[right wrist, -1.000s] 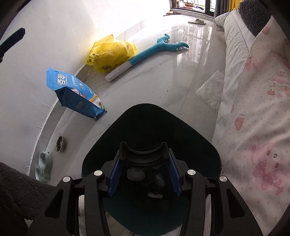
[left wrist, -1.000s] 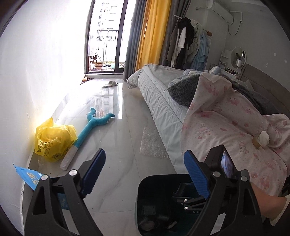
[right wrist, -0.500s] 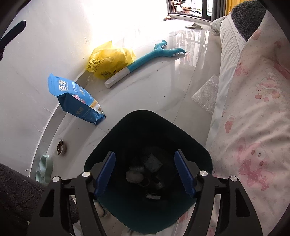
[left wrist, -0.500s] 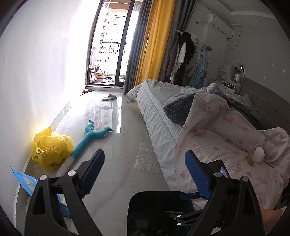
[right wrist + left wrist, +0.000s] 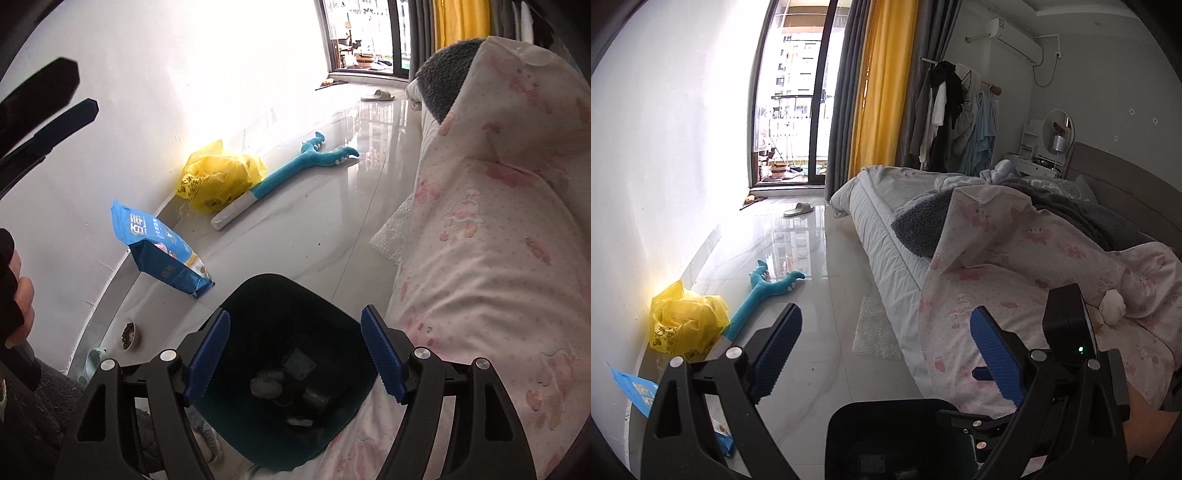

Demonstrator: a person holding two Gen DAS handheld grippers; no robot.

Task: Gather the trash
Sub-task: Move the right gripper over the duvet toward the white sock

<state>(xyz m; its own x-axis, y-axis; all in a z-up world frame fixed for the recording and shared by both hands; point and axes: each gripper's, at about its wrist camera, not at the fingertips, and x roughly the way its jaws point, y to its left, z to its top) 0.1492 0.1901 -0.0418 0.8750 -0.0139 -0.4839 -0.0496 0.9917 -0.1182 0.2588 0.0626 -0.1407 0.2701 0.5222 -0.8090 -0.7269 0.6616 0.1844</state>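
Observation:
A dark trash bin (image 5: pixel 236 310) stands on the floor beside the bed, with several bits of trash (image 5: pixel 266 386) at its bottom. My right gripper (image 5: pixel 295 354) is open and empty above the bin's mouth. My left gripper (image 5: pixel 886 354) is open and empty, raised above the bin's rim (image 5: pixel 894 410), and looks down the room. A crumpled white wad (image 5: pixel 1112 312) lies on the pink blanket (image 5: pixel 1015 266). A sheet of bubble wrap (image 5: pixel 873 332) lies on the floor at the bed's edge.
A yellow plastic bag (image 5: pixel 218 177), a blue pouch (image 5: pixel 159 247) and a teal plush toy (image 5: pixel 295 166) lie along the white wall. Pet bowls (image 5: pixel 127 334) stand near the wall. The bed (image 5: pixel 882 229) fills the right side. A slipper (image 5: pixel 798 209) lies near the balcony door.
My right gripper has opened, risen and pulled back from inside the bin. My left gripper has tilted upward, so less of the bin shows below it.

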